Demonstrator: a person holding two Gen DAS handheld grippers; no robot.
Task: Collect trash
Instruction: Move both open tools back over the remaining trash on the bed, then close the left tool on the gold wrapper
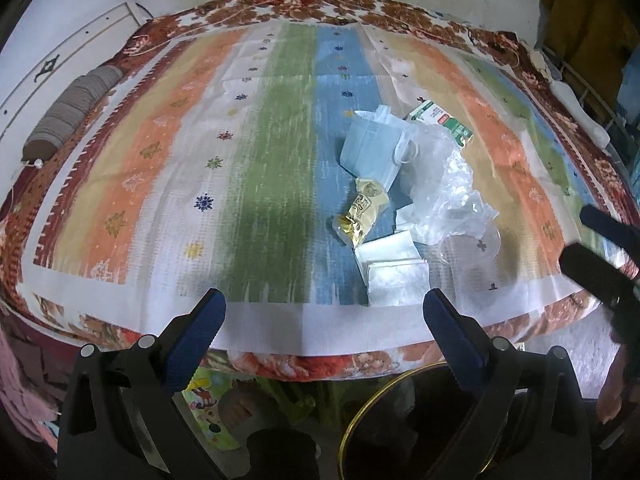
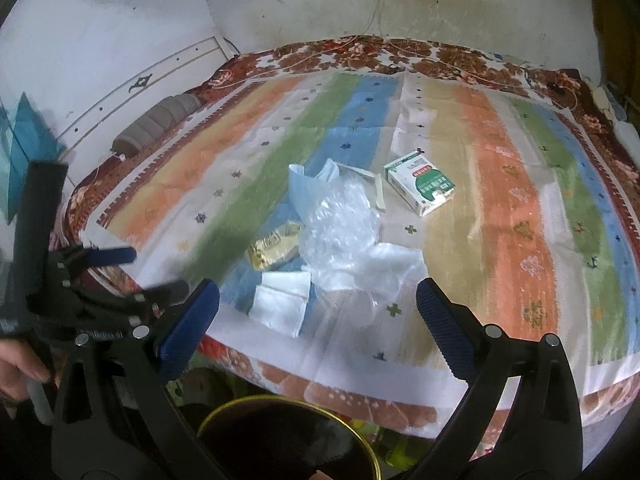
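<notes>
A heap of trash lies on the striped cloth: a blue face mask [image 1: 370, 142] [image 2: 306, 188], a yellow wrapper [image 1: 362, 210] [image 2: 274, 249], crumpled clear plastic [image 1: 444, 184] [image 2: 340, 228], white tissues [image 1: 390, 266] [image 2: 282, 300] and a green-and-white carton [image 1: 440, 118] [image 2: 420, 186]. My left gripper [image 1: 324, 324] is open and empty, near the table's front edge. My right gripper [image 2: 318, 312] is open and empty, just short of the tissues. A dark bin with a gold rim [image 1: 384, 392] [image 2: 288, 404] stands below the front edge.
A grey rolled bundle [image 1: 72, 112] [image 2: 158, 126] lies at the far left of the table. The right gripper shows at the right edge of the left wrist view [image 1: 600, 252]. The left gripper shows at the left of the right wrist view [image 2: 100, 276]. White walls stand behind.
</notes>
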